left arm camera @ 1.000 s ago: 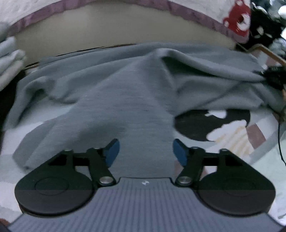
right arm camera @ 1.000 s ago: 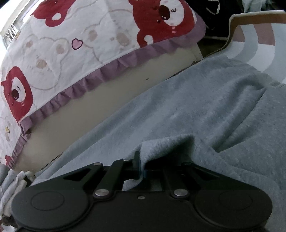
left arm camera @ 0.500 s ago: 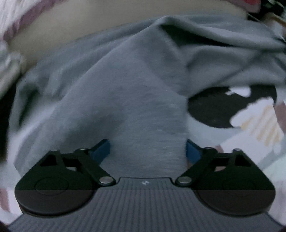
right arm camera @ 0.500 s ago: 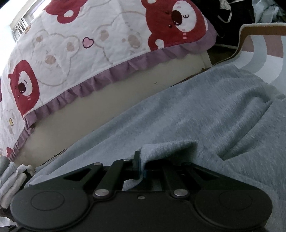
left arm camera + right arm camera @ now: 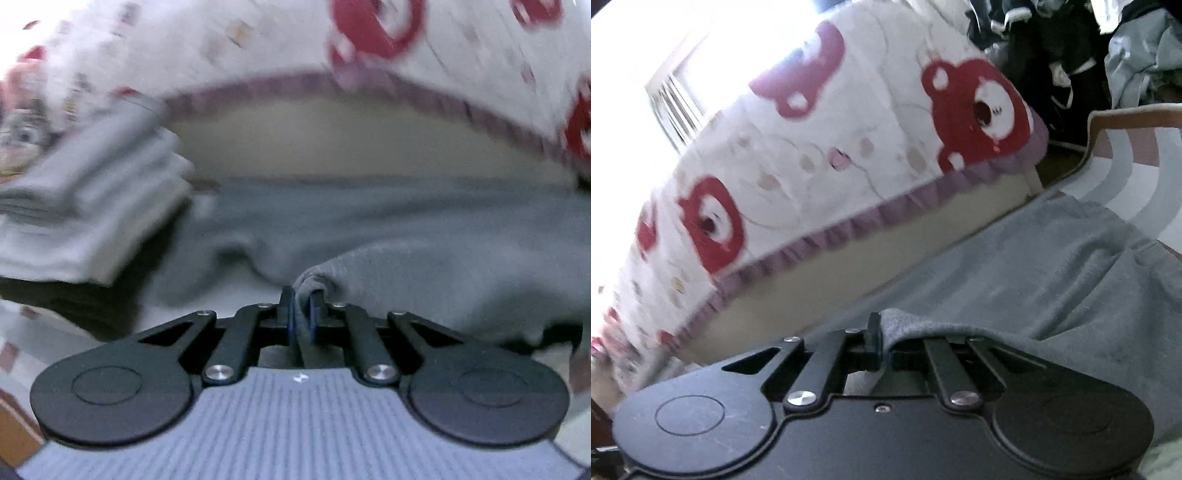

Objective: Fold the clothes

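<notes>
Left hand-held gripper (image 5: 302, 314) is closing, blue pads (image 5: 291, 317) already pinching a bunched fold of the grey sweatshirt (image 5: 424, 236); cloth is sitting between the pads and trailing back toward the camera. Right hand-held gripper (image 5: 882, 341) is pressed together on another edge of the same grey sweatshirt (image 5: 1034, 280), fabric draping over its right finger.

No containers in view. A stack of folded grey clothes (image 5: 92, 206) is sitting at 9 o'clock in the left wrist view, just beside the sweatshirt's far left edge; whether they are touching is too blurred to tell.

Sweatshirt is lying spread on the patterned floor mat (image 5: 1126, 177), long axis running roughly 9 to 3 o'clock in the left view, and from 7 toward 2 o'clock in the right view. Its far edge is running along the beige bed base (image 5: 351, 147), close under the purple frill of the red-bear bedspread (image 5: 849, 122).

Bare mat is showing at 2 o'clock in the right view, with the mat's brown border (image 5: 1126, 120) beyond. A dark clothes pile (image 5: 1052, 44) is sitting at 1 o'clock. Left view is motion-blurred.
</notes>
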A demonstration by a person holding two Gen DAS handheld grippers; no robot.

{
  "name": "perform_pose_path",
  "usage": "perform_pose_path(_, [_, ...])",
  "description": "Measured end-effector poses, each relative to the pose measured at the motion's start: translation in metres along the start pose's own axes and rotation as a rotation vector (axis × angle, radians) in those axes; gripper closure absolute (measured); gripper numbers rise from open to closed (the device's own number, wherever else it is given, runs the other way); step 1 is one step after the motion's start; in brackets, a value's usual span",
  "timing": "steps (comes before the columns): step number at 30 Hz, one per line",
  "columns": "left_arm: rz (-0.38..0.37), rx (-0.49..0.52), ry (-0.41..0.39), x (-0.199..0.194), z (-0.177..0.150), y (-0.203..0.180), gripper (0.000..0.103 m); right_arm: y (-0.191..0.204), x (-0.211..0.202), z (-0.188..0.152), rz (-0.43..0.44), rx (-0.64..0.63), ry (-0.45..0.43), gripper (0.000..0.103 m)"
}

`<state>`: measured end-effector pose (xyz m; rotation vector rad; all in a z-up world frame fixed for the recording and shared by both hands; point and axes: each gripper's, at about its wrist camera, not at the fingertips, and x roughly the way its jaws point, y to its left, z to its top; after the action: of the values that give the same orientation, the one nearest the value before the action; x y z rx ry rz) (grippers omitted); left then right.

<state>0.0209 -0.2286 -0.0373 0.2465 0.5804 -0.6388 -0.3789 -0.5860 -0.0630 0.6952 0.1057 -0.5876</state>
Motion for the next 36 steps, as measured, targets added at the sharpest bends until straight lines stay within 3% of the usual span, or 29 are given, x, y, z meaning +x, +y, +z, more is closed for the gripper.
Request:
perform_pose_path(4, [0.013,0.053,-0.084,-0.027,0.026,0.015,0.096,0.015,-0.019,0.014,0.025,-0.044,-0.038,0.098])
perform_pose_path(8, [0.028,0.212,-0.159,-0.018,0.074,0.002,0.096,0.017,0.005,0.038,0.039,-0.105,-0.017,0.098])
perform_pose_path(11, [0.024,0.258,-0.152,0.018,0.119,-0.011,0.096,0.017,0.047,0.056,0.018,-0.166,0.026,0.098])
perform_pose_path(16, [0.088,0.282,-0.115,0.104,0.165,-0.03,0.096,0.011,0.12,0.074,0.027,-0.094,0.053,0.098])
perform_pose_path(20, [0.157,0.283,-0.062,0.179,0.17,-0.04,0.096,0.017,0.185,0.071,-0.038,-0.176,0.119,0.096])
perform_pose_path(24, [0.246,0.303,0.003,0.249,0.154,-0.053,0.096,0.01,0.255,0.071,-0.129,-0.199,0.244,0.095])
perform_pose_path(30, [0.336,0.397,0.008,0.294,0.143,-0.067,0.096,0.007,0.328,0.069,-0.231,-0.26,0.342,0.095])
perform_pose_path(32, [0.354,0.388,0.008,0.301,0.144,-0.067,0.09,-0.001,0.347,0.068,-0.26,-0.245,0.391,0.095])
perform_pose_path(34, [0.378,0.365,0.002,0.307,0.146,-0.067,0.073,-0.009,0.367,0.066,-0.29,-0.231,0.44,0.094])
perform_pose_path(36, [0.415,0.339,-0.019,0.307,0.148,-0.064,0.063,-0.018,0.38,0.063,-0.31,-0.204,0.478,0.091])
